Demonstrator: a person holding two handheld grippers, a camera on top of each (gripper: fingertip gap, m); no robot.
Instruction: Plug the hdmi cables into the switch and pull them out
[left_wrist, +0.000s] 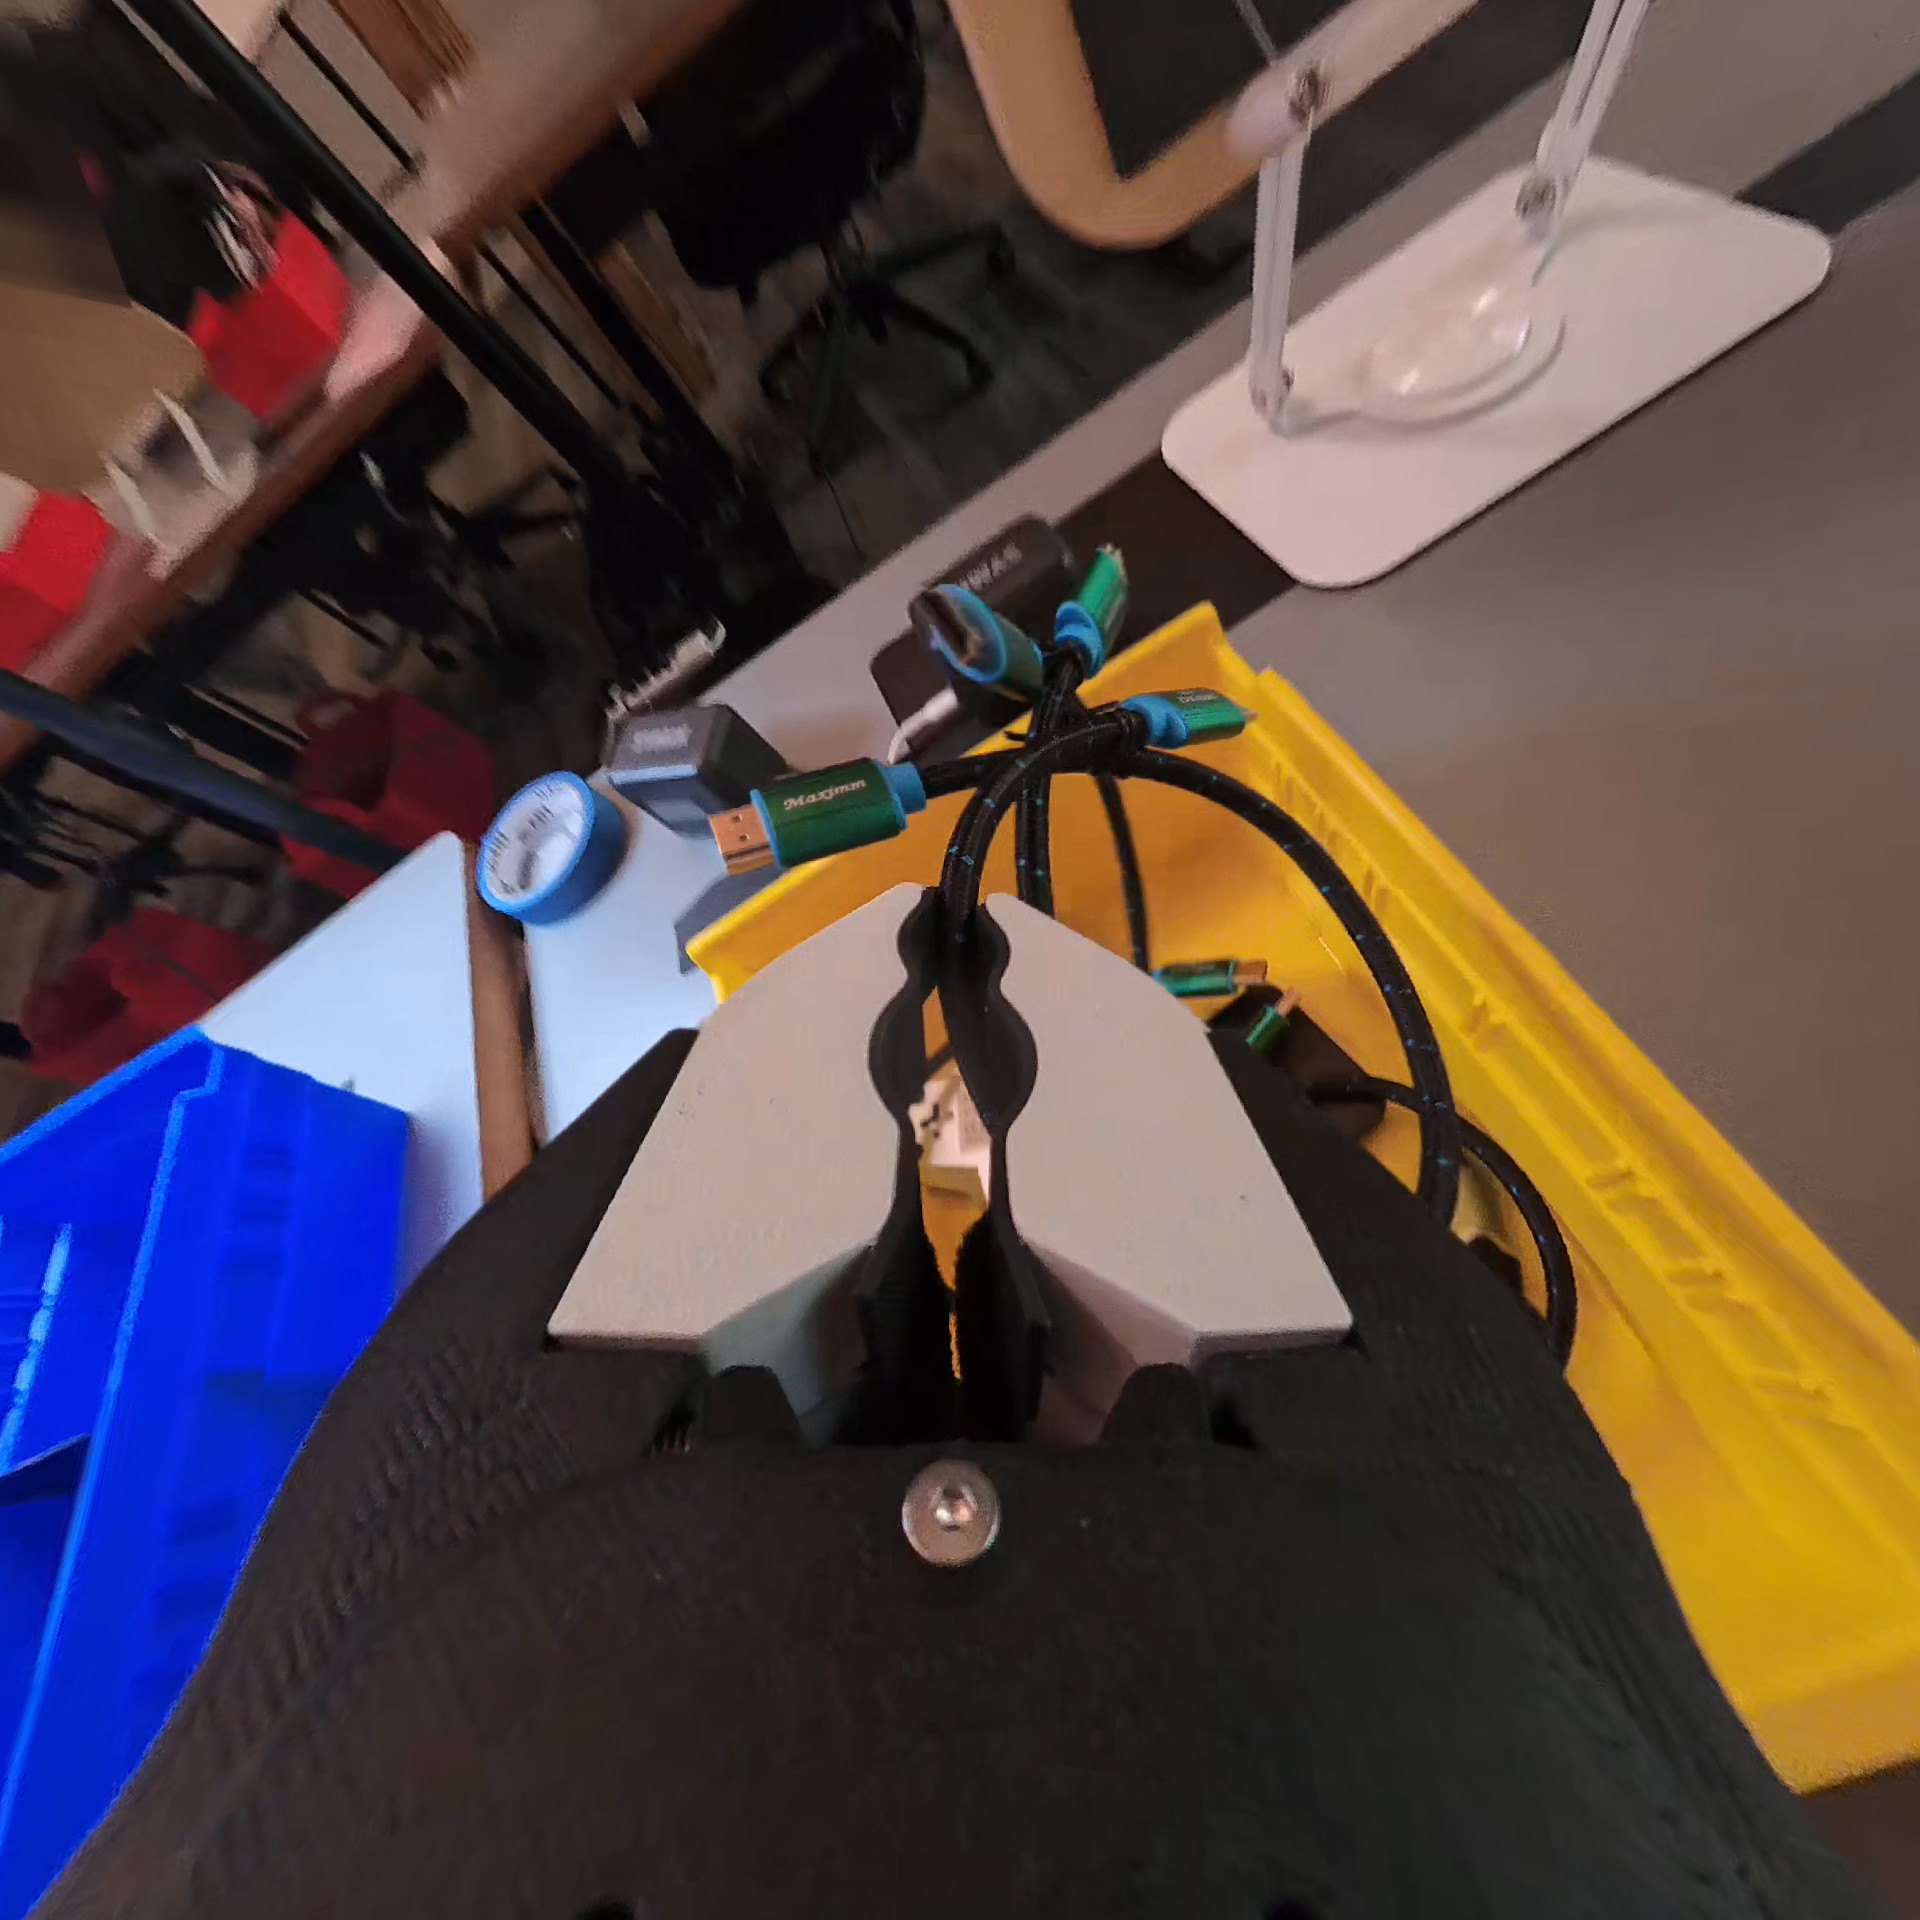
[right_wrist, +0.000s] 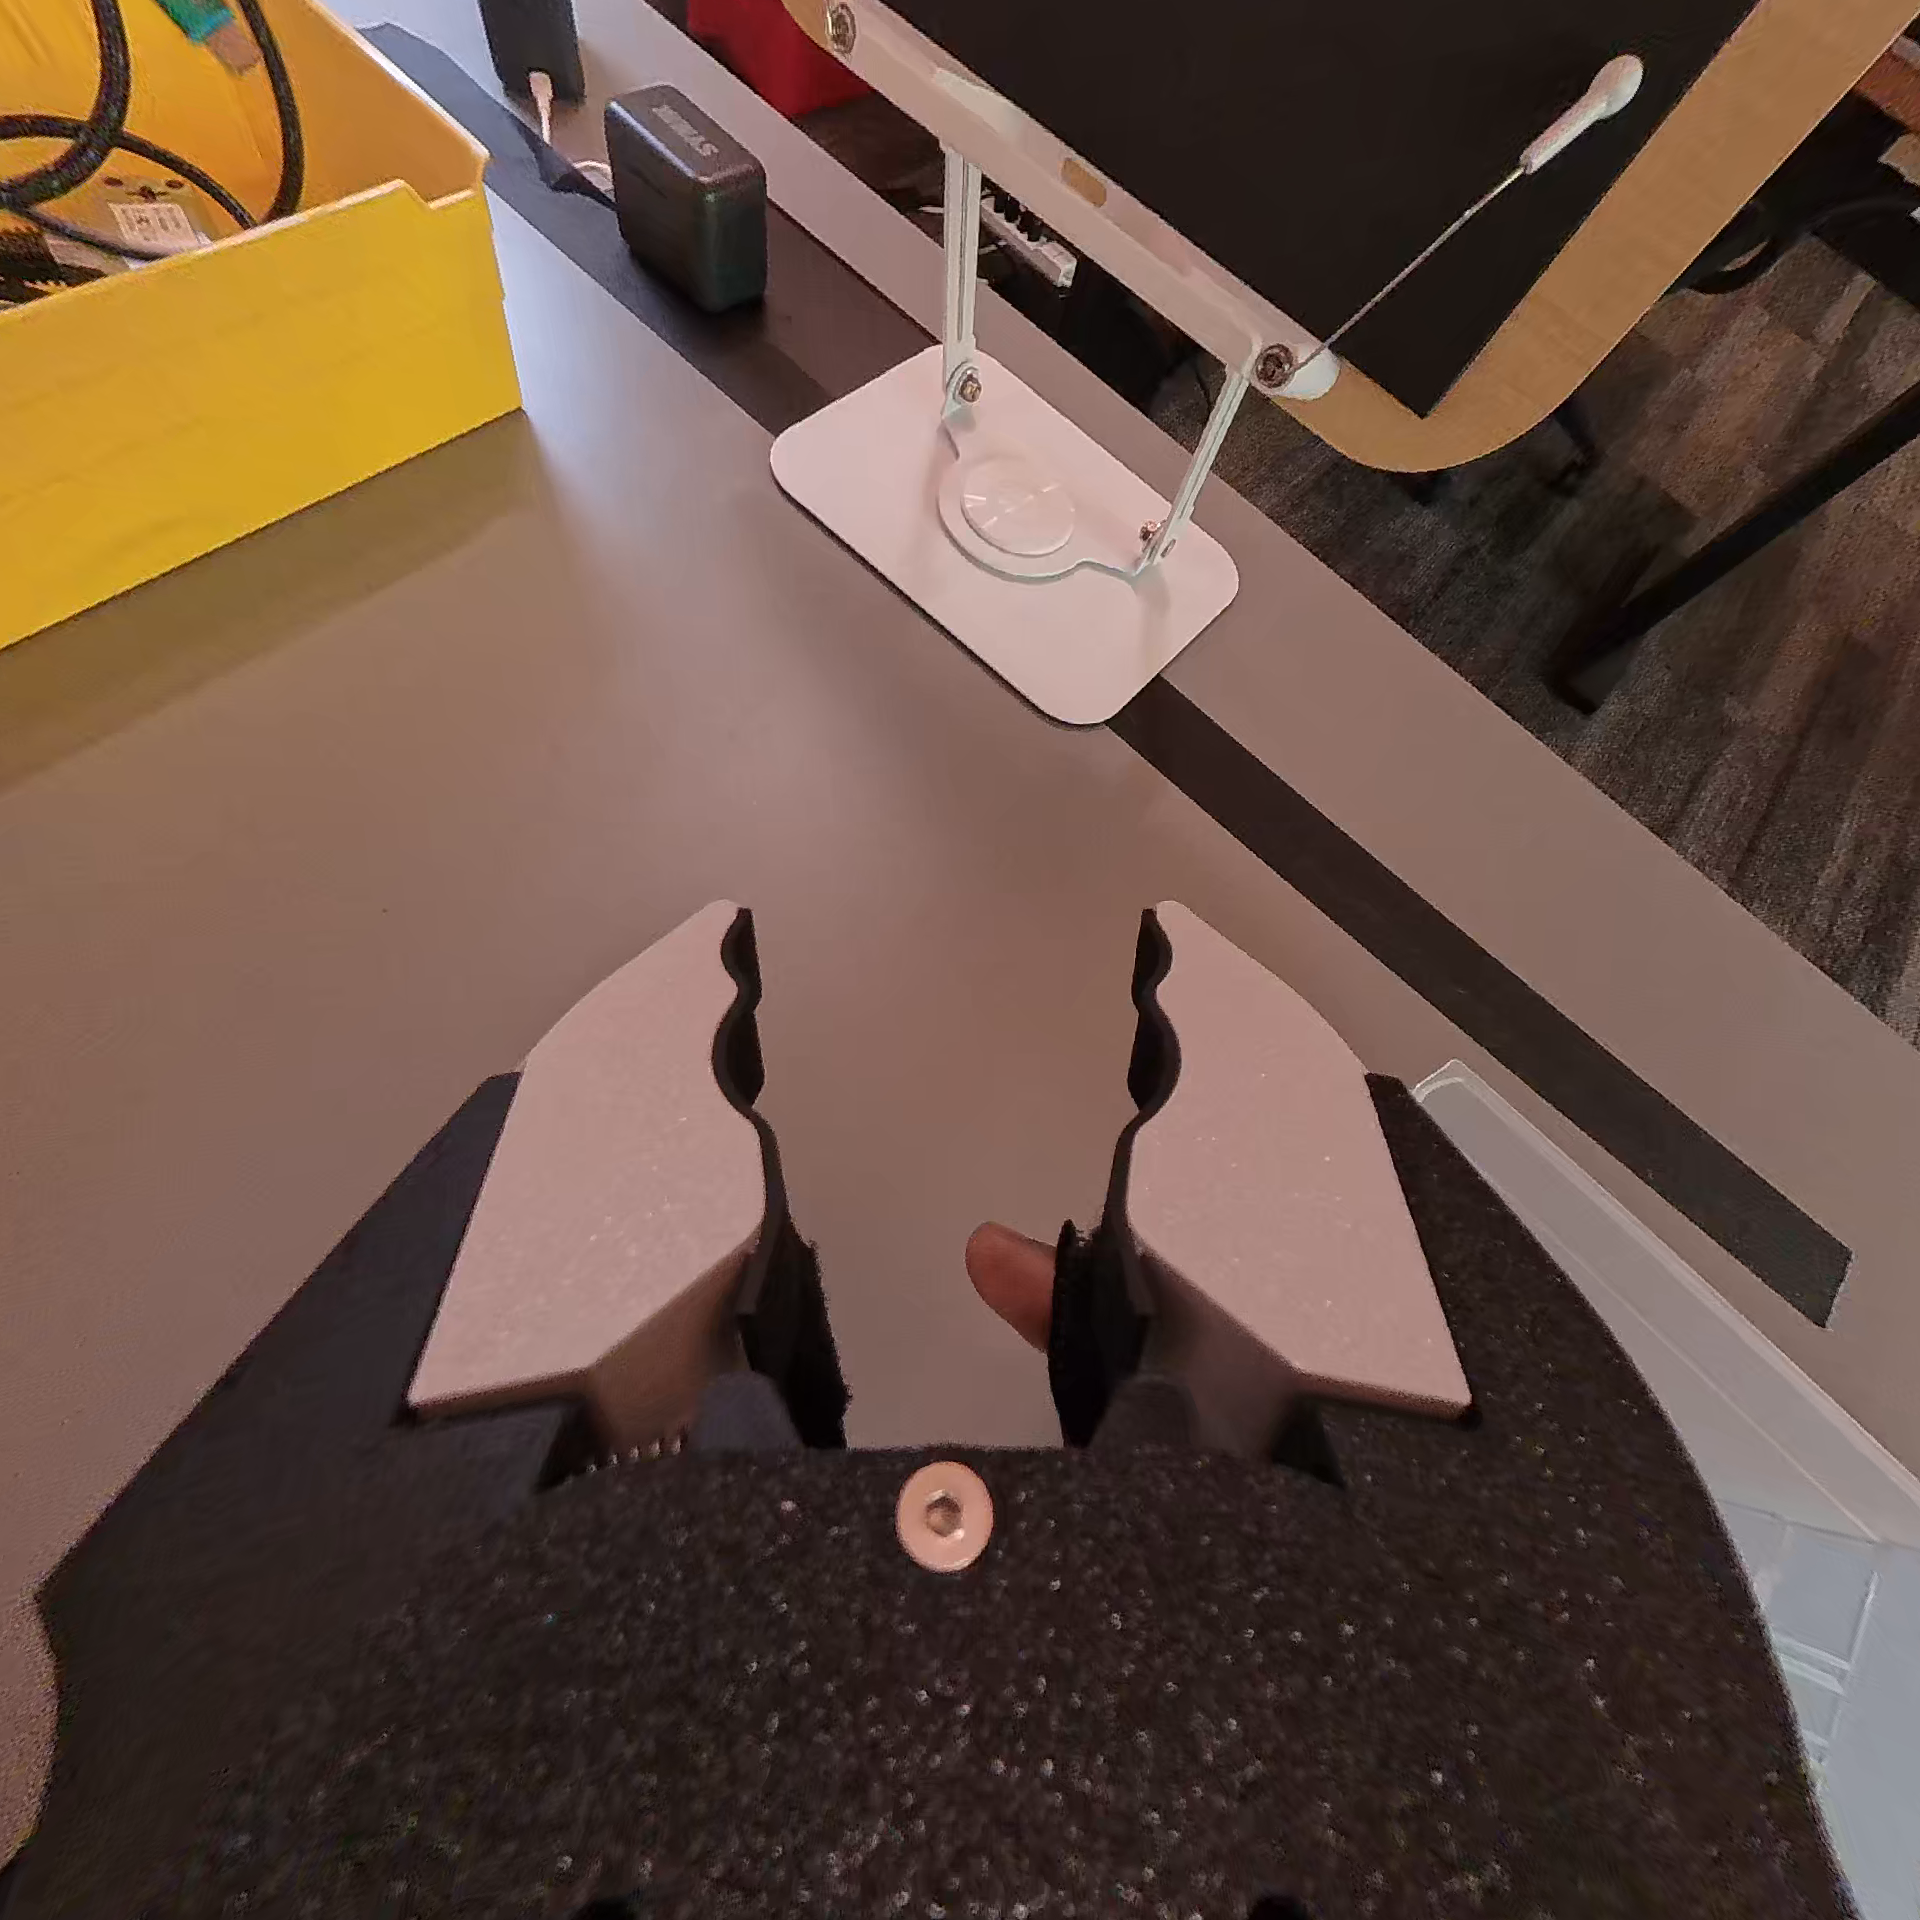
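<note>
My left gripper (left_wrist: 954, 914) is shut on a black braided HDMI cable (left_wrist: 971, 831) and holds a tangled bunch of cables above the yellow bin (left_wrist: 1558, 1195). Several green plugs with blue collars stick out of the bunch; the nearest plug (left_wrist: 826, 812) points left. More cable and plugs lie in the bin. A dark box that may be the switch (left_wrist: 675, 750) sits on the table beyond the bin. My right gripper (right_wrist: 945, 925) is open and empty over bare grey table. The yellow bin (right_wrist: 239, 384) with cables shows at its upper left.
A blue bin (left_wrist: 177, 1299) stands at lower left, a blue tape roll (left_wrist: 545, 844) beside the dark box. A white tablet stand (right_wrist: 1003, 561) sits at the table's far edge, a dark box (right_wrist: 691, 197) near it. A clear lid (right_wrist: 1714, 1403) lies at right. Across from one pair of fingers to the other is roughly 45 centimeters.
</note>
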